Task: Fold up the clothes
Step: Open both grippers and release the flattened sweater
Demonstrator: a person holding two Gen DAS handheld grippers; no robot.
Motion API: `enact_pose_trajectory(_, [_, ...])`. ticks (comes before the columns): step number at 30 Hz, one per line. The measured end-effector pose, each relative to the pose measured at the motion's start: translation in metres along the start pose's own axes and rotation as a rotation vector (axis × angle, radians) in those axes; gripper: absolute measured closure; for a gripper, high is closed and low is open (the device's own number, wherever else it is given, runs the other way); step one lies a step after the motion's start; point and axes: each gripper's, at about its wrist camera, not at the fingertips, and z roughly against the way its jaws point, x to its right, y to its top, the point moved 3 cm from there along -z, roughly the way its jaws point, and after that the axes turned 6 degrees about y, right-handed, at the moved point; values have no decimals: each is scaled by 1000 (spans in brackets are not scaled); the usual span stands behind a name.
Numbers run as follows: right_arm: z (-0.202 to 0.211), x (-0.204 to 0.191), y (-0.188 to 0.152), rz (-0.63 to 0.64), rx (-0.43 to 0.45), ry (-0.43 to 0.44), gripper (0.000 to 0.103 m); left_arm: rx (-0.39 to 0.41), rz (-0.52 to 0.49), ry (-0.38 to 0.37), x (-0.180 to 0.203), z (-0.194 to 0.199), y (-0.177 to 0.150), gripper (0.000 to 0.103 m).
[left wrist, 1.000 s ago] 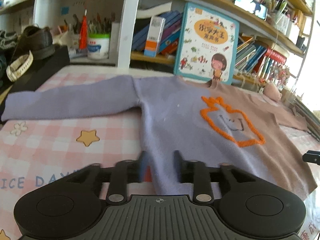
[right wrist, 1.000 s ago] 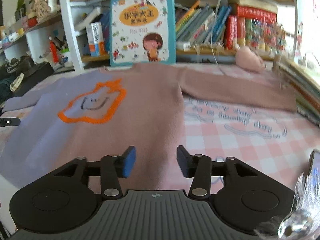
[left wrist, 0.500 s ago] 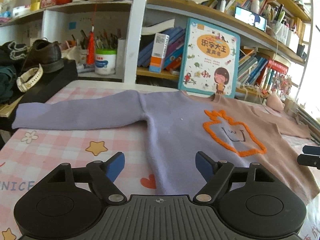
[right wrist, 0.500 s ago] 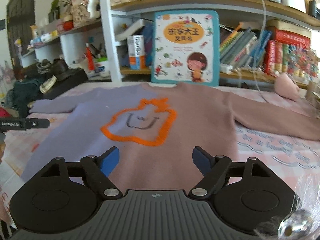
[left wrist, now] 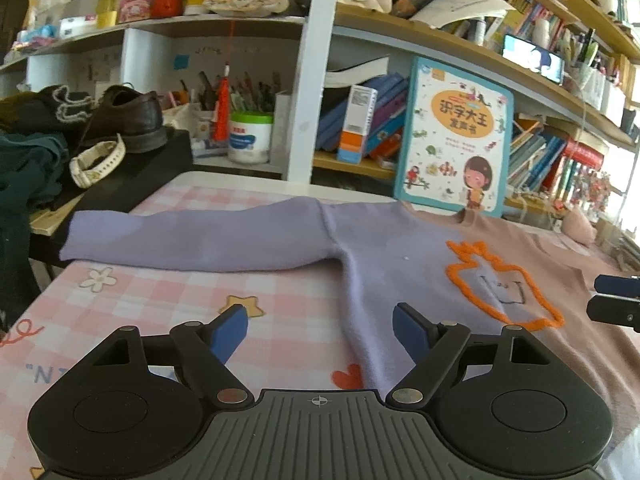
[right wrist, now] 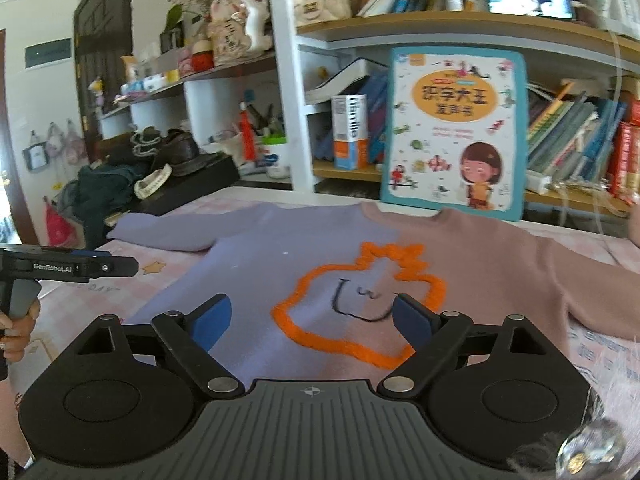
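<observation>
A sweater (left wrist: 384, 256) (right wrist: 256, 264), half lilac and half dusty pink with an orange outlined figure on its chest (right wrist: 360, 304), lies flat on a pink checked cloth. Its lilac sleeve (left wrist: 192, 240) stretches out to the left. My left gripper (left wrist: 320, 330) is open above the lilac hem, holding nothing. Over the orange figure hovers my right gripper (right wrist: 310, 318), also open and empty. The left gripper (right wrist: 72, 266) appears at the left edge of the right wrist view, held by a hand (right wrist: 16, 328).
A children's book (left wrist: 452, 140) (right wrist: 452, 136) stands upright behind the sweater's collar, before crowded bookshelves (left wrist: 560, 152). At the left a black box (left wrist: 132, 176) carries a shoe (left wrist: 128, 116) and a white watch (left wrist: 96, 160). A pink plush (left wrist: 578, 226) lies at the far right.
Both grippers have gone from nearly shut at the sweater's hem to wide open, and both have lifted up and back from the fabric. The sweater lies flat.
</observation>
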Motion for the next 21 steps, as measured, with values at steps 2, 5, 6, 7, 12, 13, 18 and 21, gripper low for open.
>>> enact_pose_trajectory(2, [-8,-1,1,21,-7,4,16,12,3,30,-4,-1,2,20])
enact_pose_trajectory(5, [-18,0,2,74,-16,-26,16,29,25,70,-13,-1,5,19])
enact_pose_trajectory(6, [-20,3,2,86,-17,-55,16,32,35,87,-16,-2,5,18])
enact_pose_trajectory(7, [-21,6,1,96,-17,-84,16,34,48,107,-20,-3,6,17])
enact_pose_trajectory(12, [-24,29,-1,52,-13,-177,16,29,123,186,-45,-11,12,16])
enact_pose_trajectory(13, [-24,33,-2,44,-12,-195,16,28,139,206,-51,-12,13,16])
enact_pose_trajectory(18, [-26,45,-8,25,-15,-200,16,26,201,265,-76,-18,17,16])
enact_pose_trajectory(21, [-32,49,-12,19,-25,-208,16,24,225,325,-90,-23,19,16])
